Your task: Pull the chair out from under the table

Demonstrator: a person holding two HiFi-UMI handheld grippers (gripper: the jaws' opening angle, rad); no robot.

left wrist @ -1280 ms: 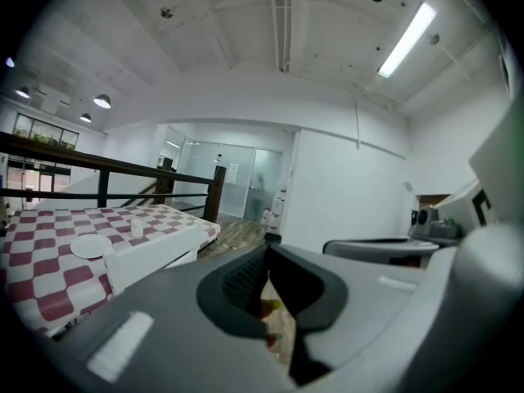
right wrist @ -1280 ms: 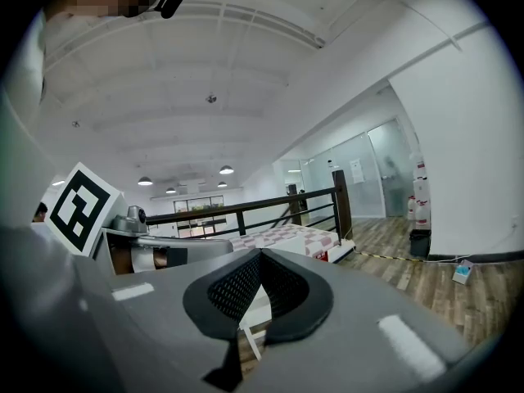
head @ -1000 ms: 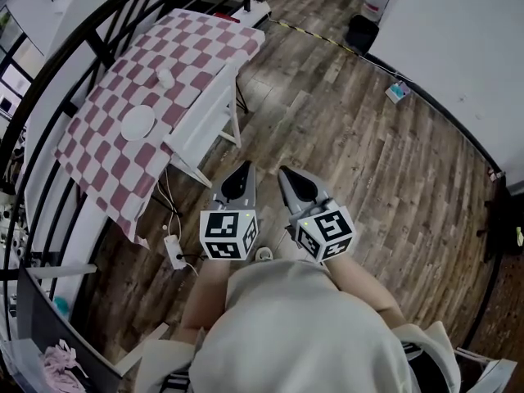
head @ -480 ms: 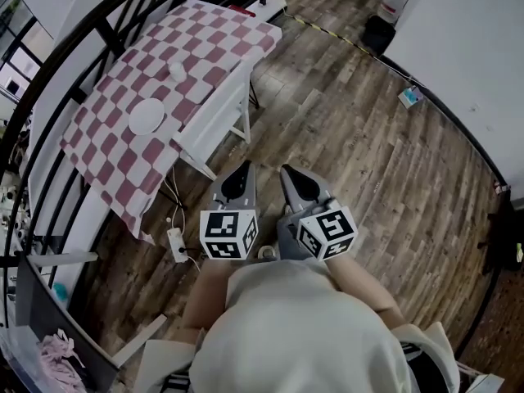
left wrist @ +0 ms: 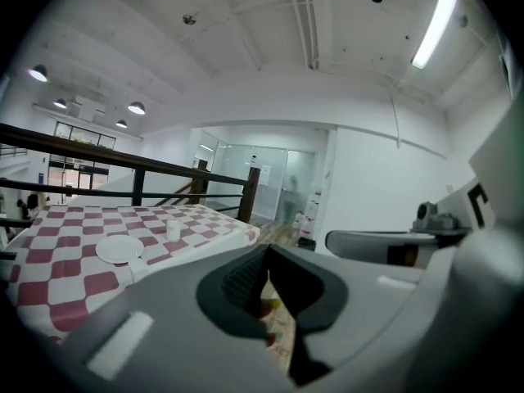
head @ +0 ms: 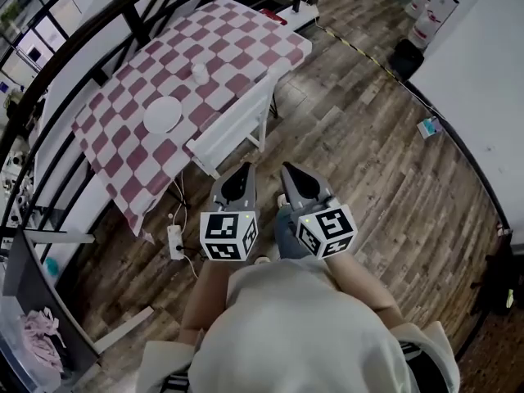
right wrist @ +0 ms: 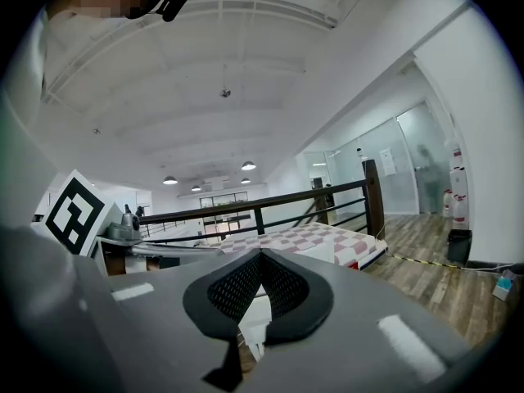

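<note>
A white chair [head: 232, 127] stands tucked against the near side of a table with a red-and-white checked cloth [head: 123, 166]. Both grippers are held side by side in front of me, pointing toward the chair and a short way from it. My left gripper [head: 243, 169] is shut and holds nothing, its tips [left wrist: 266, 249] closed. My right gripper [head: 287, 169] is also shut and empty [right wrist: 260, 255]. In the right gripper view, part of the white chair [right wrist: 252, 316] shows below the jaws, with the checked table [right wrist: 315, 237] beyond.
A white plate [head: 162, 115] and a small white cup [head: 199, 72] sit on the cloth. A black railing [head: 98, 35] runs behind the table. A power strip [head: 174, 242] with cables lies on the wooden floor at left. A black bin [head: 405, 56] stands by the white wall.
The table and chair have come nearer to both grippers, which have moved together toward them. Both stay shut and empty.
</note>
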